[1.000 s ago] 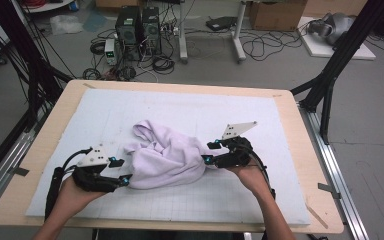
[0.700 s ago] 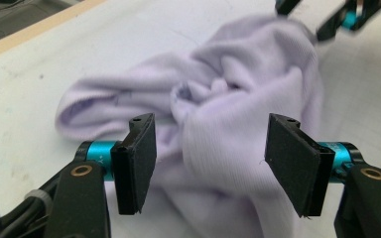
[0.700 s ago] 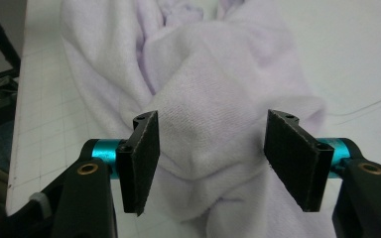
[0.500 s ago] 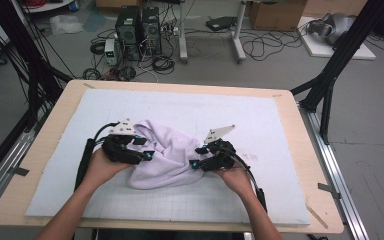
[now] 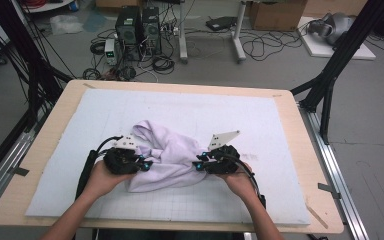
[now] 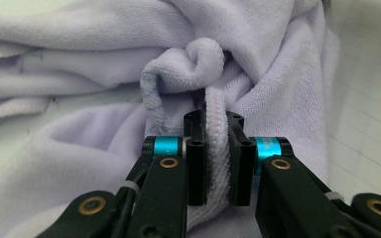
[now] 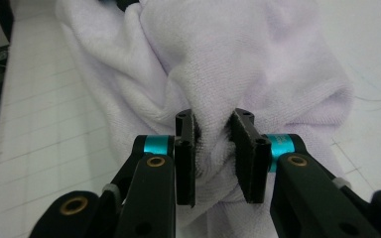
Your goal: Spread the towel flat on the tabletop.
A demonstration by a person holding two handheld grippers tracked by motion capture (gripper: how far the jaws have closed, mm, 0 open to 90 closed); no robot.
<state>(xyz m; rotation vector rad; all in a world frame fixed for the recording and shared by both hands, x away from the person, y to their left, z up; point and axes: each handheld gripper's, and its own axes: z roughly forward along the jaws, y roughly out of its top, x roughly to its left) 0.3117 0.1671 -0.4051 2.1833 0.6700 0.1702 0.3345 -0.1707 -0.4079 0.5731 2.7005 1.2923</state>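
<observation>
- Two grippers bite one crumpled lilac towel (image 5: 167, 157) from opposite sides, both low over the white mat (image 5: 280, 130).
- Left gripper (image 6: 217, 148): jaws, which have just been closing, stand nearly together, a thick fold pinched between the pads; a curled hem sits just beyond the tips.
- Right gripper (image 7: 217, 148): jaws have just been closing too, a wider gap, pads pressing a bunched wad.
- Beyond both tips, the rest of the towel lies heaped on the mat, between the two grippers.
</observation>
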